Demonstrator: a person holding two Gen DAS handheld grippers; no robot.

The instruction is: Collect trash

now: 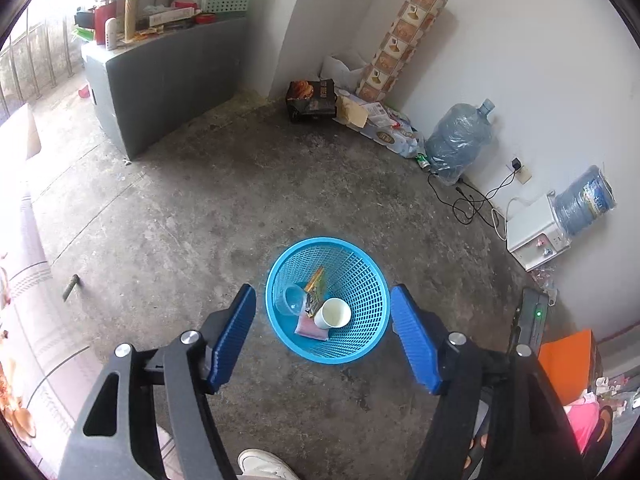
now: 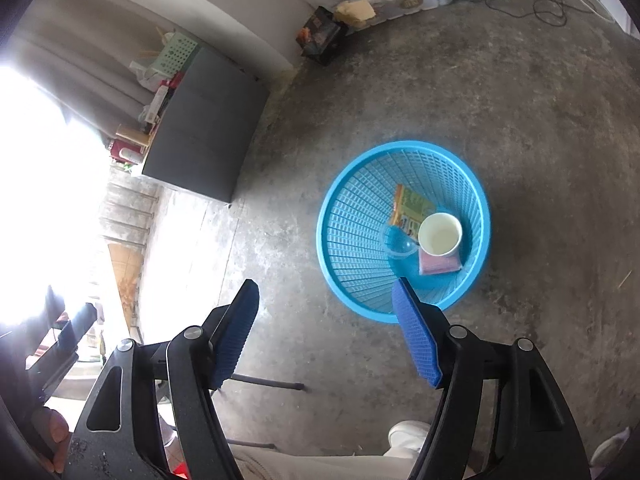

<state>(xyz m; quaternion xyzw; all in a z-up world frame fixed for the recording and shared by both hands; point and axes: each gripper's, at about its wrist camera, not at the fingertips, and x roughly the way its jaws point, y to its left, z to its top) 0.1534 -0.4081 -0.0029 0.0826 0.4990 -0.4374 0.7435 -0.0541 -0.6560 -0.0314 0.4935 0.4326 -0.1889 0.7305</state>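
Daylight entered from the left in both views. The window side (image 2: 44, 152) was blown out to plain white in the right wrist view, washing detail from the curtain (image 2: 80, 60) nearby; the left wrist view showed the same glare along its left edge. The concrete floor (image 1: 192, 220) was evenly lit, shadows soft and faint. The blue basket (image 1: 372, 280) showed slight colour fringing on its rim. Fisheye bending curved the walls; dark vignette filled the corners. Focus was sharp at centre, softer outward.

My stained concrete floor (image 1: 224, 200), white walls (image 1: 520, 60), a grey cabinet (image 1: 168, 80), and harsh daylight flooding in left.
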